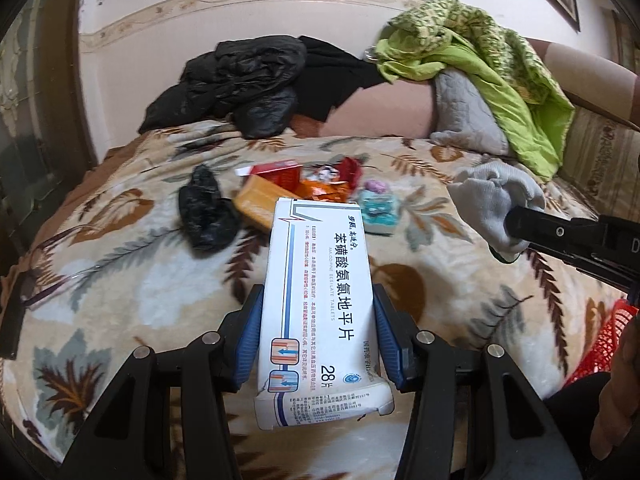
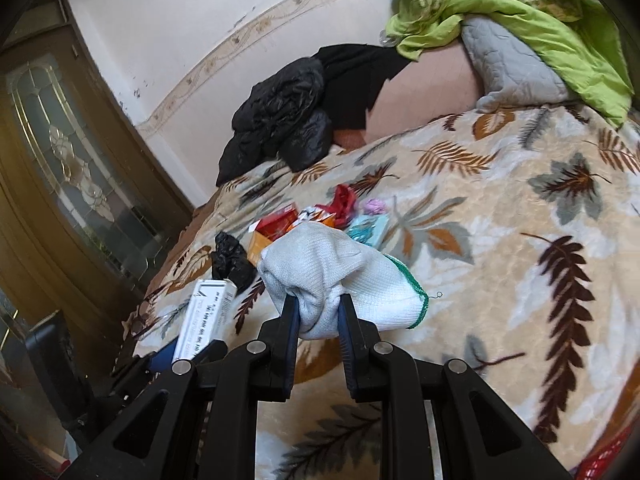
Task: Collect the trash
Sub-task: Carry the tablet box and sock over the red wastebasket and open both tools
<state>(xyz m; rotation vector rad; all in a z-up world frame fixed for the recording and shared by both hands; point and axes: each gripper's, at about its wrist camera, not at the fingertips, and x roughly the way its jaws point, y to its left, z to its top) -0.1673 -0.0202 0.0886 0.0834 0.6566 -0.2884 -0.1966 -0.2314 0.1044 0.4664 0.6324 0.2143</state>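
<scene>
My left gripper [image 1: 318,316] is shut on a white medicine box [image 1: 320,292] with blue and red print, held lengthwise above the bed. The same box [image 2: 210,316] shows at the lower left of the right wrist view. My right gripper [image 2: 318,312] is shut on a white knitted glove [image 2: 340,276] with a green cuff edge; the glove [image 1: 496,204] also appears at the right of the left wrist view. Farther off on the blanket lie a crumpled black bag [image 1: 206,212], an orange box [image 1: 260,202], a red carton [image 1: 280,172], orange wrappers [image 1: 328,190] and a teal packet [image 1: 378,208].
A leaf-patterned blanket [image 2: 500,220] covers the bed. At the headboard lie a black jacket [image 1: 240,80], a green quilt [image 1: 500,68] and a grey pillow [image 1: 468,116]. A red mesh basket [image 1: 600,344] sits at the right edge. A wooden glass-paned door [image 2: 60,152] stands left.
</scene>
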